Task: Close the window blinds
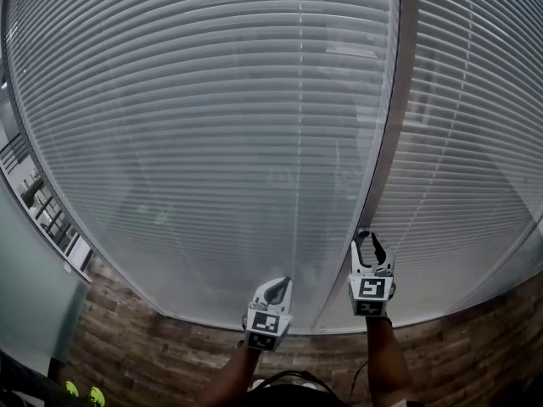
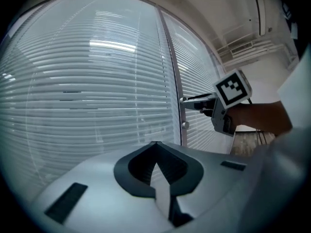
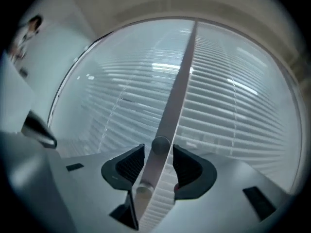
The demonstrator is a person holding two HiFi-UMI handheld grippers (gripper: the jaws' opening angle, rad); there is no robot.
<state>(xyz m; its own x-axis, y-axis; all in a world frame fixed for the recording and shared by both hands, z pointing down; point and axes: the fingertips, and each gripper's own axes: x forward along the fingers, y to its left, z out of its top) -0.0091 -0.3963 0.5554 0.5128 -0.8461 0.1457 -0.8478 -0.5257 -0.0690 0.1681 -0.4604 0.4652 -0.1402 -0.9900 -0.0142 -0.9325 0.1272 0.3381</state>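
Window blinds (image 1: pixel 212 100) probably tilt via that frame knob (image 3: pixel 160 143), hence the right hand-held gripper (image 1: pixel 371 246) straddling it open, while the left hand-held gripper (image 2: pixel 155 149) idles shut, empty.

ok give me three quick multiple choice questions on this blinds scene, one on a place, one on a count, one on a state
1. Where is the right gripper?
A. at the post between the blind panels
B. down at the floor
C. at the top of the left panel

2. How many blind panels show in the head view?
A. one
B. two
C. four

3. How do the left gripper's fingers stand?
A. wide apart round a cord
B. together, with nothing between them
C. shut on a slat

Answers:
1 A: its fingers stand apart on either side of a small round knob on the post.
2 B: one panel hangs left of the post and one to its right.
3 B: in the left gripper view the tips meet and nothing is held.
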